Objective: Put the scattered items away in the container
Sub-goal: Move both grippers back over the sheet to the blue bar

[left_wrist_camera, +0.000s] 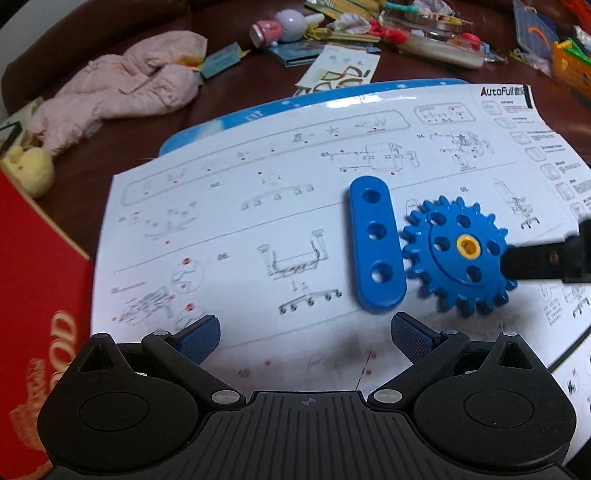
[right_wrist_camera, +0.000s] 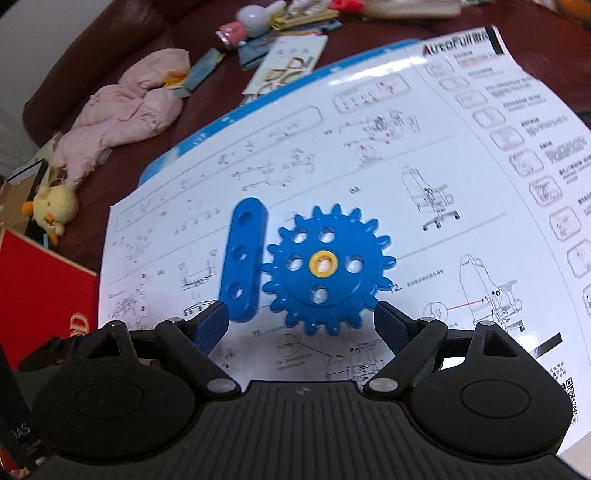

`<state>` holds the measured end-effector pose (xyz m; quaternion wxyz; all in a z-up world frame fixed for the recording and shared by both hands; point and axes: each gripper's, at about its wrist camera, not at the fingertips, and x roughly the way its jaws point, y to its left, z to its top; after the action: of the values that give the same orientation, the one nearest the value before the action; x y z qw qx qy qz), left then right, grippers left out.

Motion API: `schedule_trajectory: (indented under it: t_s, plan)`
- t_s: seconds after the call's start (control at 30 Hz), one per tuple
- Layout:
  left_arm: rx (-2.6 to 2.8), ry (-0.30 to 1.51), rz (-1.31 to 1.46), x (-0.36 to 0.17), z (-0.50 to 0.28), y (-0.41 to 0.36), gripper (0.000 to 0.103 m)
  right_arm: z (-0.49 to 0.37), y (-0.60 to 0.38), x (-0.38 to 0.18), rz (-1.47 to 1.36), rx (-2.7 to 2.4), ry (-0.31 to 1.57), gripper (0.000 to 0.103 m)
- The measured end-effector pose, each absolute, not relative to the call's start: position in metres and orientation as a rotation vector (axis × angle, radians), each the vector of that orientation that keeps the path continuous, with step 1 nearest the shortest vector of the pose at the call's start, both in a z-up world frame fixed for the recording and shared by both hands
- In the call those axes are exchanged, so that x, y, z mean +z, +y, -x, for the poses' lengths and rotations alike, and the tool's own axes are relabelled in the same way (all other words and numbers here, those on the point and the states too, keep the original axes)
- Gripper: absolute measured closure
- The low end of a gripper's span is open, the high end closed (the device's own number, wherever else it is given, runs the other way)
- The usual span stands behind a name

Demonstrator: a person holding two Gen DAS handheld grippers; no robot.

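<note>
A blue three-hole bar [left_wrist_camera: 376,245] and a blue toothed gear [left_wrist_camera: 461,256] with a yellow hub lie side by side on a white instruction sheet [left_wrist_camera: 240,221]. My left gripper [left_wrist_camera: 304,334] is open, just short of the bar. In the right wrist view the bar [right_wrist_camera: 242,260] and the gear [right_wrist_camera: 327,269] lie just ahead of my open right gripper [right_wrist_camera: 301,323], whose jaws stand either side of the gear's near edge. A black part of the right gripper [left_wrist_camera: 550,258] shows over the gear's right edge. A red box [left_wrist_camera: 33,314] stands at the left.
The sheet lies on a blue board [left_wrist_camera: 229,122] on a dark brown surface. A pink garment [left_wrist_camera: 125,88], a yellow plush duck [right_wrist_camera: 55,210], cards and toy clutter [left_wrist_camera: 406,26] lie at the back. The red box [right_wrist_camera: 40,291] also borders the sheet's left side.
</note>
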<state>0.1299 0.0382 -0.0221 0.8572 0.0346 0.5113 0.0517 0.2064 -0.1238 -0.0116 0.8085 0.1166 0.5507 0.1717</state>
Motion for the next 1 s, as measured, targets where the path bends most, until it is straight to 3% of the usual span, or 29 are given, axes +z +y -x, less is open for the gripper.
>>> schedule_trajectory:
  t_s: [0.6, 0.77, 1.0]
  plan:
    - [0.059, 1.102, -0.048, -0.054, -0.181, 0.027, 0.002, -0.236, -0.123, -0.035, -0.296, 0.379, 1.177, 0.017]
    - [0.042, 1.105, -0.025, -0.057, -0.183, 0.035, 0.002, -0.241, -0.111, -0.033, -0.265, 0.424, 1.153, 0.024]
    - [0.035, 1.102, -0.031, -0.057, -0.184, 0.042, 0.002, -0.250, -0.095, -0.032, -0.222, 0.456, 1.145, 0.024]
